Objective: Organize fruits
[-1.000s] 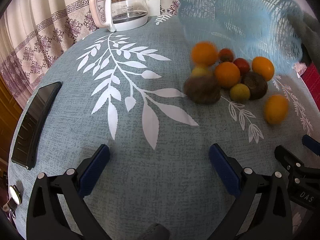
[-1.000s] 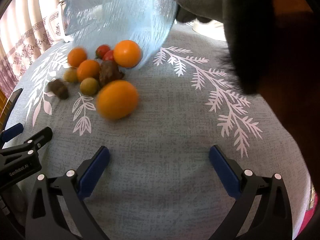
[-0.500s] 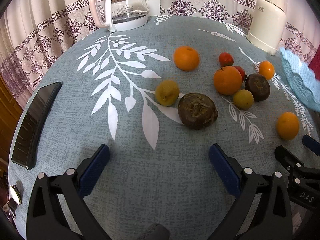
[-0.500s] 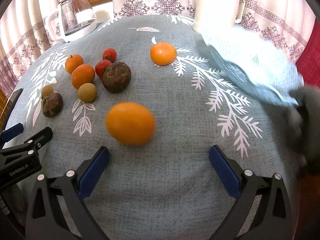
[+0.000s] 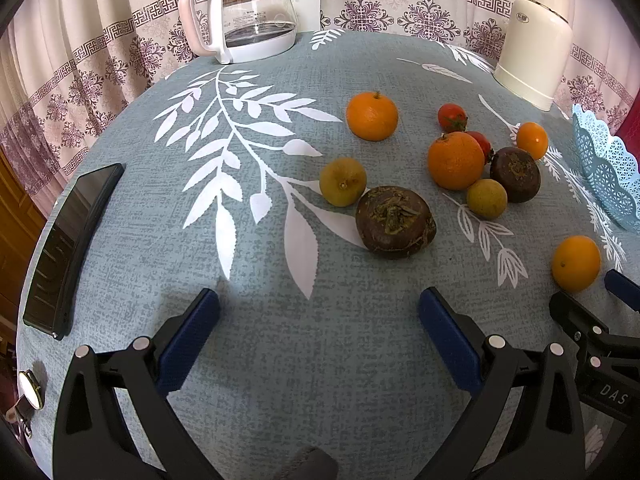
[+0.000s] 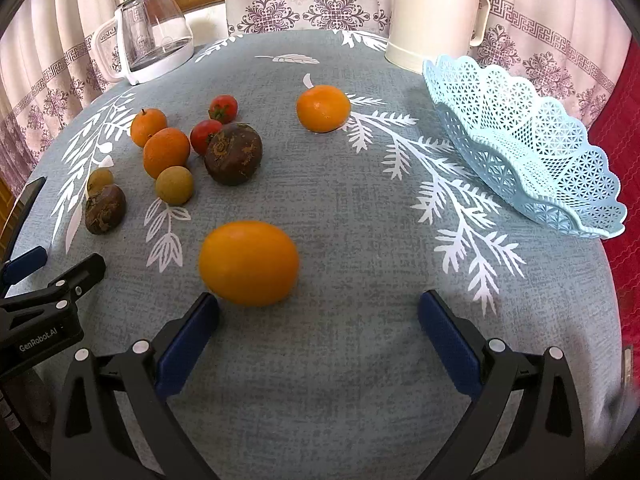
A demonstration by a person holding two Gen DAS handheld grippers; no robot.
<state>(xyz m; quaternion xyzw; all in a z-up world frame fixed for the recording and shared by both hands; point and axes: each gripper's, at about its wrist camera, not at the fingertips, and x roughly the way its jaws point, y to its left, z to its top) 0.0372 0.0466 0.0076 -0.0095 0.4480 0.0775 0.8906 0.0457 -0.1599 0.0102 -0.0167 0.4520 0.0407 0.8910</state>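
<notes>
Blue basket (image 6: 520, 136) whole from right, phone (image 5: 68, 248) only from left

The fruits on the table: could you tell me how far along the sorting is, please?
Nothing is sorted yet: the blue basket is empty. Both the left gripper and right gripper are open and empty. All fruits remain on the tablecloth; the large orange lies nearest the right gripper.
</notes>
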